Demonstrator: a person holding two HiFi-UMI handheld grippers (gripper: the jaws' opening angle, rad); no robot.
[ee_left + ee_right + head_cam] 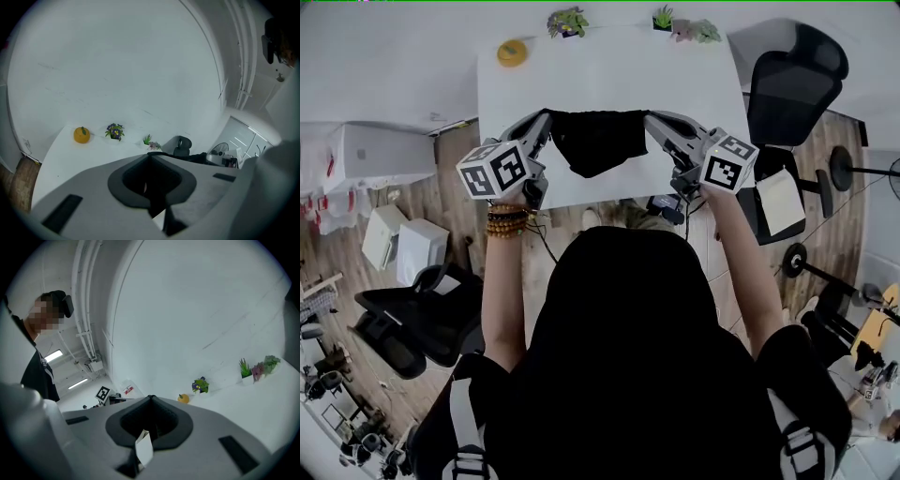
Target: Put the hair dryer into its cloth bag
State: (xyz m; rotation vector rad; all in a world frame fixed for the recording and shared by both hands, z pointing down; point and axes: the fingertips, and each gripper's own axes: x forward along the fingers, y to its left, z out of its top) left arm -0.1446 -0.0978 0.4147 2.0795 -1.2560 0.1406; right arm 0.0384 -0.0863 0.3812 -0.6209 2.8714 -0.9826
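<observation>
We pinch the soft black cloth bag tight at its two top corners, the left gripper on one and the right gripper on the other. A small white tag pokes out by the right jaws. The bag hangs saggy over the smooth white table, and we cannot tell what is inside. Farther off sit a round orange fruit and little potted plants.

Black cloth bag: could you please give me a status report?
Both jaws shut: left gripper, right gripper pinching black cloth bag. Bag hangs over white table. Hair dryer unseen.
</observation>
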